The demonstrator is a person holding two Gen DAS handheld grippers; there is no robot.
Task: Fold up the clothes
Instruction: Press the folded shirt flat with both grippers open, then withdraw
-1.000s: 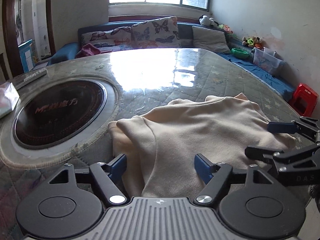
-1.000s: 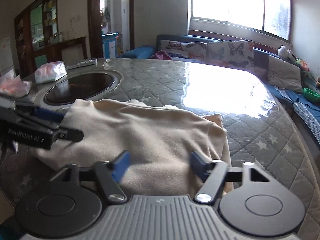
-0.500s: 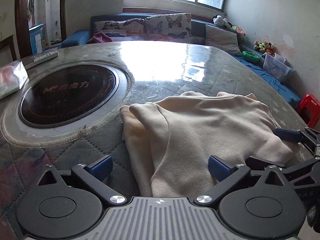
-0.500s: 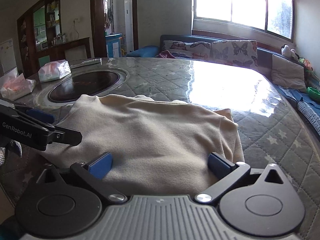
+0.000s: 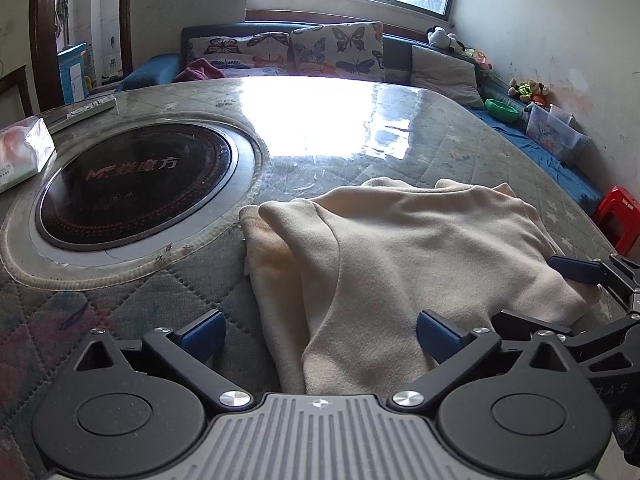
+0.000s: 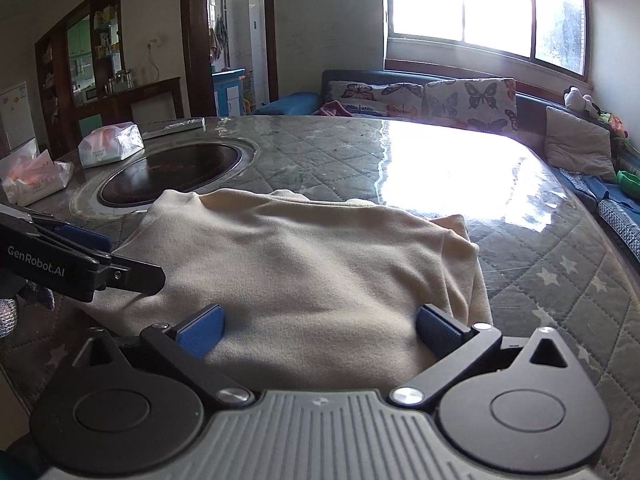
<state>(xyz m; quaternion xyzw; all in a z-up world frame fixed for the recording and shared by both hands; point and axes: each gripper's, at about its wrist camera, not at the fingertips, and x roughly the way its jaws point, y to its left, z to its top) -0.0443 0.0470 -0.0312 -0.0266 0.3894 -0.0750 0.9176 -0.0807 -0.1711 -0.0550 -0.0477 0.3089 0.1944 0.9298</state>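
A folded cream fleece garment (image 5: 404,256) lies on the quilted table near the front edge; it also shows in the right wrist view (image 6: 304,272). My left gripper (image 5: 318,334) is open and empty at the garment's near left side, one fingertip over the table and one over the cloth. My right gripper (image 6: 318,330) is open and empty over the garment's near edge. The right gripper also shows in the left wrist view (image 5: 592,292) at the garment's right end. The left gripper shows in the right wrist view (image 6: 100,256) at its left end.
A round dark hotplate (image 5: 136,190) is set into the table (image 5: 360,128) left of the garment. Tissue packs (image 6: 110,146) and a remote (image 5: 84,109) lie at the far left. A sofa with butterfly cushions (image 5: 320,52) and a red stool (image 5: 620,216) stand beyond the table.
Both grippers have opened wider and drawn back from the garment. The garment has settled flat on the table.
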